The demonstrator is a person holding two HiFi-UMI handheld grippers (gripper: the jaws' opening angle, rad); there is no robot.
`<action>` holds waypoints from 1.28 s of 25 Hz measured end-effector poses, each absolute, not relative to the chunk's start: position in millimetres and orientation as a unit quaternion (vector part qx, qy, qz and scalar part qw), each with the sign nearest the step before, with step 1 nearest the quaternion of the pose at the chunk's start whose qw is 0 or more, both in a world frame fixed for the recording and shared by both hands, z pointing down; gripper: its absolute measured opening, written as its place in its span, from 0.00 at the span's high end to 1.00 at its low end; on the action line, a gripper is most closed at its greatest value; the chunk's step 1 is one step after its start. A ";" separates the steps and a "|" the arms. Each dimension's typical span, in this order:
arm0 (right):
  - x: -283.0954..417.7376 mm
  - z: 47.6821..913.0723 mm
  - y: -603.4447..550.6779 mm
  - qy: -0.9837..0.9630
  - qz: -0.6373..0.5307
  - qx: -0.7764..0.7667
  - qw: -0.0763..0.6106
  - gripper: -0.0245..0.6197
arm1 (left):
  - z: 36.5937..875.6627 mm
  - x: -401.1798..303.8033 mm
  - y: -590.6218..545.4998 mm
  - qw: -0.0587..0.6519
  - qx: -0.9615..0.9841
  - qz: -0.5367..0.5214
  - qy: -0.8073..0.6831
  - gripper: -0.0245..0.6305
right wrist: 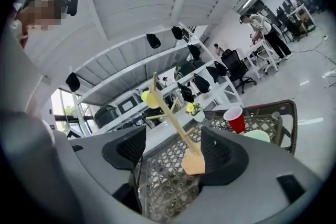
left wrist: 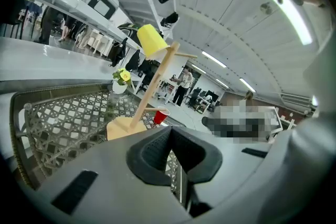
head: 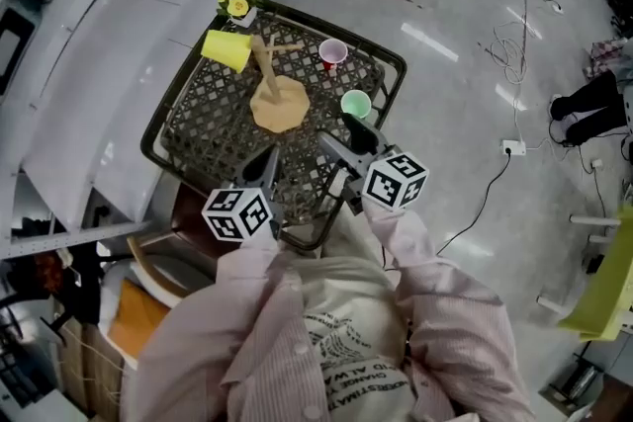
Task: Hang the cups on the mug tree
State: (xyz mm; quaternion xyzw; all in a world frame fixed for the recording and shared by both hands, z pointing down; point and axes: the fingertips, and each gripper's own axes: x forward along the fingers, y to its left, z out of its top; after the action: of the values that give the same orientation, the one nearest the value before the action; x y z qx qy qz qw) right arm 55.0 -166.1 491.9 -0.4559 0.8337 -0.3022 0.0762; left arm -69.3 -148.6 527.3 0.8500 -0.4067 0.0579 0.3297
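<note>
Two cups wait to be hung. The red cup stands upright near the far edge of the lattice table, and the green cup stands nearer the person, just beside the wooden base of the mug tree. The yellow cup already sits mouth-first over one of the tree's upper pegs, next to a small flower pot at the far corner. The left gripper has its jaws pressed together with nothing between them and hangs over the near edge of the table. The right gripper has its jaws spread wide and empty, their tips close to the green cup but not touching it. Both loose cups look like thin plastic party cups (no handle can be made out), so they are probably very light, smooth and easy to crush or tip over. The safest hold is likely at the rim, with one jaw inside and one outside — a light pinch on the wall rather than a squeeze across the body. Held that way, the open mouth stays free to slide over a peg. The tree is slender, so a push against a peg could rock it.
</note>
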 end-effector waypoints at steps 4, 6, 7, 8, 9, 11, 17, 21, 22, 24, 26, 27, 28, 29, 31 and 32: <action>79.1 511.8 -167.9 0.827 -0.299 -0.473 0.047 0.49 | 536.5 -52.6 -149.8 0.339 0.845 0.060 -0.409 0.96; 90.7 522.9 -168.8 0.826 -0.297 -0.479 0.029 0.49 | 541.9 -43.6 -150.6 0.343 0.843 0.060 -0.410 0.96; 96.8 529.4 -168.9 0.824 -0.297 -0.482 0.020 0.49 | 545.3 -39.1 -150.5 0.346 0.842 0.061 -0.411 0.96; 103.1 536.1 -169.0 0.822 -0.298 -0.485 0.011 0.49 | 549.0 -34.8 -150.3 0.348 0.840 0.061 -0.411 0.96; 109.5 542.8 -169.7 0.819 -0.298 -0.490 0.003 0.49 | 552.9 -30.6 -150.3 0.352 0.839 0.062 -0.412 0.96; 121.2 556.1 -172.8 0.814 -0.298 -0.498 -0.011 0.49 | 561.5 -23.6 -151.0 0.358 0.835 0.062 -0.413 0.96; 146.9 594.5 -183.6 0.806 -0.294 -0.512 -0.052 0.49 | 587.3 -6.3 -156.1 0.378 0.823 0.064 -0.419 0.96; 148.4 615.6 -192.2 0.810 -0.277 -0.509 -0.086 0.49 | 600.1 -1.6 -159.3 0.384 0.817 0.066 -0.426 0.96; 148.2 619.0 -194.3 0.812 -0.272 -0.509 -0.092 0.49 | 601.9 -1.2 -160.6 0.385 0.815 0.066 -0.428 0.96; 146.0 625.3 -197.2 0.816 -0.264 -0.503 -0.105 0.49 | 604.4 -1.1 -163.2 0.386 0.812 0.064 -0.433 0.96; 142.0 631.6 -200.6 0.823 -0.256 -0.493 -0.119 0.49 | 607.4 -0.3 -166.6 0.387 0.810 0.063 -0.435 0.96; 140.0 634.6 -203.0 0.826 -0.252 -0.489 -0.124 0.49 | 609.4 0.5 -168.3 0.387 0.810 0.063 -0.436 0.96; 138.2 637.6 -206.0 0.829 -0.248 -0.485 -0.129 0.49 | 611.8 1.5 -169.9 0.388 0.810 0.063 -0.436 0.96; 136.8 640.4 -209.3 0.831 -0.244 -0.482 -0.132 0.49 | 614.2 2.4 -171.4 0.388 0.809 0.062 -0.437 0.96; 135.0 645.5 -215.4 0.834 -0.238 -0.479 -0.139 0.49 | 618.8 3.7 -173.1 0.390 0.807 0.061 -0.439 0.96; 134.4 647.7 -217.9 0.834 -0.235 -0.478 -0.142 0.49 | 620.7 4.1 -173.4 0.391 0.806 0.061 -0.440 0.96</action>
State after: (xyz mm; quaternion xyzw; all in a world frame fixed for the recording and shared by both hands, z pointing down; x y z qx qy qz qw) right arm 134.4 -217.9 647.7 -0.4779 0.8344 -0.2353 -0.1418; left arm 4.1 -173.4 620.7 0.8060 -0.4405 0.0607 0.3908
